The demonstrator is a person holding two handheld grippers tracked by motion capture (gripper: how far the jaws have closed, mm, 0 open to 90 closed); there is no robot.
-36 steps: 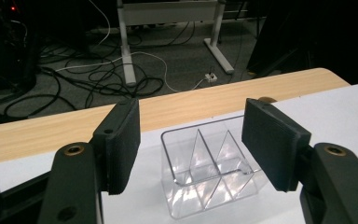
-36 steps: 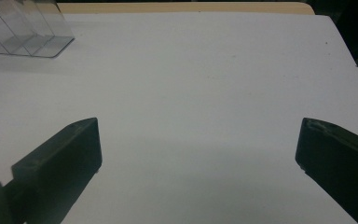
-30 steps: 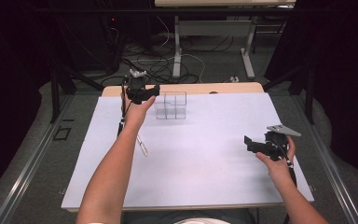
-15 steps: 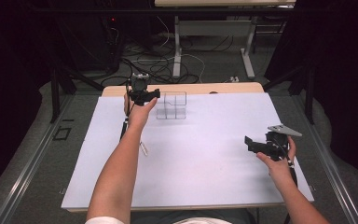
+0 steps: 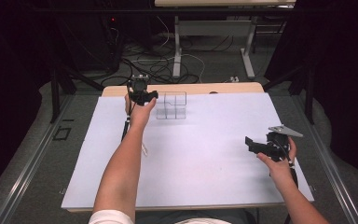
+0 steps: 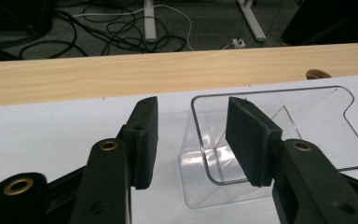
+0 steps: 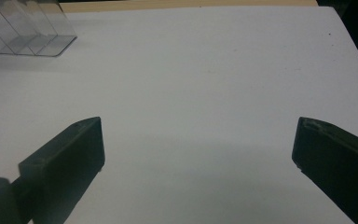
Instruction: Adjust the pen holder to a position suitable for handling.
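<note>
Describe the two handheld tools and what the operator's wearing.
Both tools are black: the left tool has flat rectangular pads and brass-coloured pivot bushings, with a dark cable trailing down. The right tool carries a grey three-cornered plate on top. Forearms bare; a white short sleeve on the left arm.

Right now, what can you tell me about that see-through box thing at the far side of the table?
The clear box looks like thin transparent plastic, open on top, with rounded corners and inner walls splitting it into compartments. It stands upright on the white sheet near the table's far wooden edge. It seems empty. The left gripper straddles its near wall, one pad outside and one inside the box, and its jaws have just been closing. Whether the pads already press the wall I cannot tell; a gap shows beside the outer pad.
</note>
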